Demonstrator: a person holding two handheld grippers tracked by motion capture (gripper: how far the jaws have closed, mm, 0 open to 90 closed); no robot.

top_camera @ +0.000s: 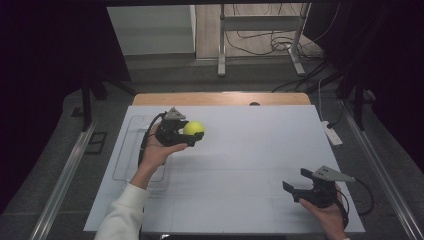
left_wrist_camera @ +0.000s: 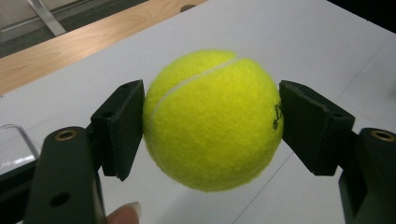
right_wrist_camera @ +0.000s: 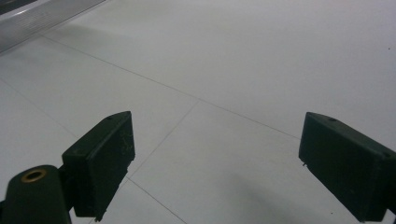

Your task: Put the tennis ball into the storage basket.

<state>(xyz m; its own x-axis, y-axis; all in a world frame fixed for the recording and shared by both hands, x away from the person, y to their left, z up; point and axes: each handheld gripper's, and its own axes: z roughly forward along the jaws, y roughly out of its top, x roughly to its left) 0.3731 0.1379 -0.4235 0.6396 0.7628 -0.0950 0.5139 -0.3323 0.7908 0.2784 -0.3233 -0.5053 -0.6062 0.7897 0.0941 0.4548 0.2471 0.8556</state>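
Observation:
A yellow tennis ball [top_camera: 193, 128] is held above the white table, at its left middle, by my left gripper [top_camera: 192, 132]. In the left gripper view both black pads [left_wrist_camera: 122, 125] press on the sides of the ball [left_wrist_camera: 212, 119], which is lifted off the surface. Near the table's front right corner my right gripper [top_camera: 296, 184] stands open, pointing left, with nothing between its fingers. The right gripper view shows its two pads [right_wrist_camera: 105, 158] wide apart over bare white table.
A clear plastic tray [top_camera: 126, 159] lies on the table's left side, partly under the left forearm. The white board [top_camera: 240, 160] covers a wooden table [top_camera: 220, 98]. Beyond it stand a metal frame and floor cables.

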